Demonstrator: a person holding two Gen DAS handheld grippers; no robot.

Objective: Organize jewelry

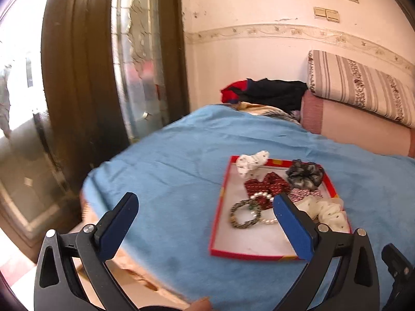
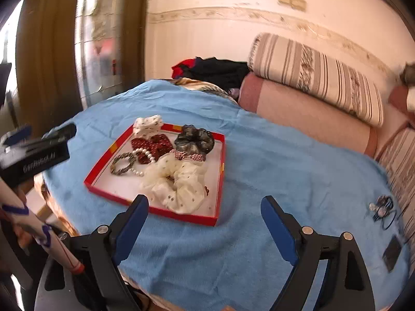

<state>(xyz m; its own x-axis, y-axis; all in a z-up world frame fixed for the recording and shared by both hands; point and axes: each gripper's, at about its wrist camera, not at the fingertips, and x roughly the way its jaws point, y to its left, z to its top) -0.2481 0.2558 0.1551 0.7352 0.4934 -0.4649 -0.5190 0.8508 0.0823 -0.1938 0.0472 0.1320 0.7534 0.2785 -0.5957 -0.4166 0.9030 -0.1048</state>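
Tray (image 2: pixel 220 178), red-rimmed, shallow, white floor; stands on the blue cloth (image 2: pixel 285 171) toward its left side, holding most of the lot.

Contents of tray:
- Cream scrunchie (image 2: pixel 179 184), large, along the near rim at the near right corner.
- White dotted scrunchie (image 2: pixel 147 125), draped over the far rim.
- Dark grey scrunchie (image 2: pixel 194 140), far right corner.
- Red checked scrunchie (image 2: pixel 153 146), centre.
- Red-and-white patterned band (image 2: pixel 190 155), between the grey and the cream pieces.
- Braided bracelet (image 2: pixel 123 164), by the left rim, lying flat.
- Pearl bracelet (image 2: pixel 142 162), touching the braided one and overlapping the red piece.

Outside tray: small cluster of loose pieces (image 2: pixel 382 208) near the right edge of the cloth, well apart from the tray; detail too small to read.

Implements: left gripper (image 1: pixel 207 223), jaws spread wide, holding nothing, poised over the tray's left rim. Right gripper (image 2: pixel 205 220), likewise wide apart and empty, over the near right corner.

Handling note (judgement): the stray cluster looks to be what remains. Take it with the right gripper, descending square to the cloth and closing on one firm piece, not on a thin loop, so the cloth is not pinched. Set it on bare tray floor near the front left corner.
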